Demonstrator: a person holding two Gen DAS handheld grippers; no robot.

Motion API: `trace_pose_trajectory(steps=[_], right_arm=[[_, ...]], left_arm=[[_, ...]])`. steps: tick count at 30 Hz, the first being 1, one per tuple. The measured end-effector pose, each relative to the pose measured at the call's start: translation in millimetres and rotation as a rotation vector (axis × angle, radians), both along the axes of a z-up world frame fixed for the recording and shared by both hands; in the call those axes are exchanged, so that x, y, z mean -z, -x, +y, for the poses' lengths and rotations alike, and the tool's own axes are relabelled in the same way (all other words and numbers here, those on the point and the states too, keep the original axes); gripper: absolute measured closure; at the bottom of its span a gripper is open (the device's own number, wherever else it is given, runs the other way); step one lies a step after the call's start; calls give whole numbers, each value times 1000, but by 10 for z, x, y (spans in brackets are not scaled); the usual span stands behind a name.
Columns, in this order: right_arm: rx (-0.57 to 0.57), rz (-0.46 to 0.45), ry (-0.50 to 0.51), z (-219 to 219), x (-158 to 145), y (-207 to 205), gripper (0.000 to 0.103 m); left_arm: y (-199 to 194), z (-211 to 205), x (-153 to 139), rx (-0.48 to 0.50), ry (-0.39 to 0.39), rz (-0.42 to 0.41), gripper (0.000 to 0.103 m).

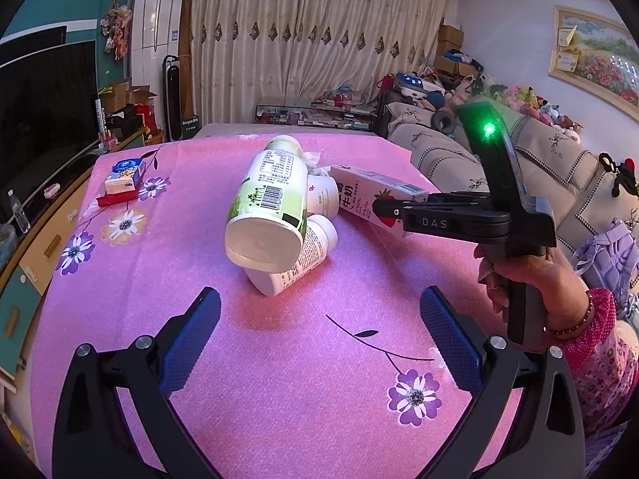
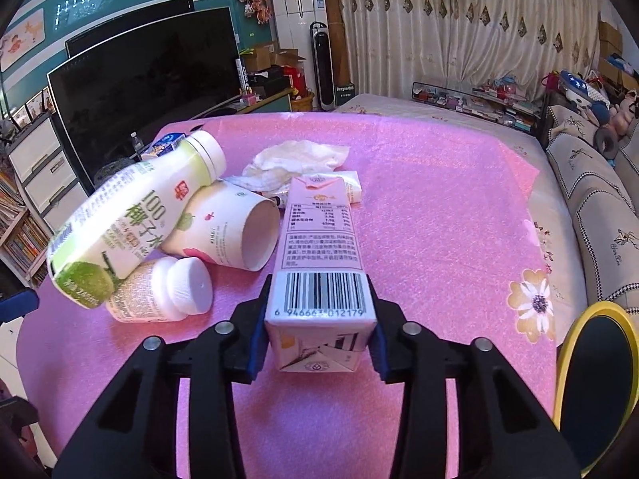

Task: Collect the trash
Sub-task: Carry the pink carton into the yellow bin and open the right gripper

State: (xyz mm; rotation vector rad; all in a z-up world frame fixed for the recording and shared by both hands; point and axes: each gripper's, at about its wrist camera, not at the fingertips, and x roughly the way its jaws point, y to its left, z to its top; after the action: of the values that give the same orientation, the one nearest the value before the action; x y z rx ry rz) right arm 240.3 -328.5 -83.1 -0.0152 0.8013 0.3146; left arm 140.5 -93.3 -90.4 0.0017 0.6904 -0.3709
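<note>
The right gripper (image 2: 320,337) pinches the near end of a pink milk carton (image 2: 319,247), its blue pads (image 2: 255,343) pressed against both narrow sides at the barcode end. The carton lies lengthwise on the pink flowered tablecloth (image 2: 439,199), roughly mid-table, pointing toward the far edge. Just to its left lies a heap: a green-and-white drink bottle (image 2: 131,219) propped on a paper cup (image 2: 227,227) and a small white pill bottle (image 2: 167,291), with crumpled tissue (image 2: 295,159) behind. The left gripper (image 1: 319,339) hangs spread wide and empty above the cloth near the table's near edge.
</note>
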Motion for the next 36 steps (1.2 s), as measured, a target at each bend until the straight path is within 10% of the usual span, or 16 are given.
trace_pose_trajectory(steps=[36], right_arm=[[123,-109,-73,-642,-669,785,64]], left_arm=[[36,-114,9,29,-20,-6,5]])
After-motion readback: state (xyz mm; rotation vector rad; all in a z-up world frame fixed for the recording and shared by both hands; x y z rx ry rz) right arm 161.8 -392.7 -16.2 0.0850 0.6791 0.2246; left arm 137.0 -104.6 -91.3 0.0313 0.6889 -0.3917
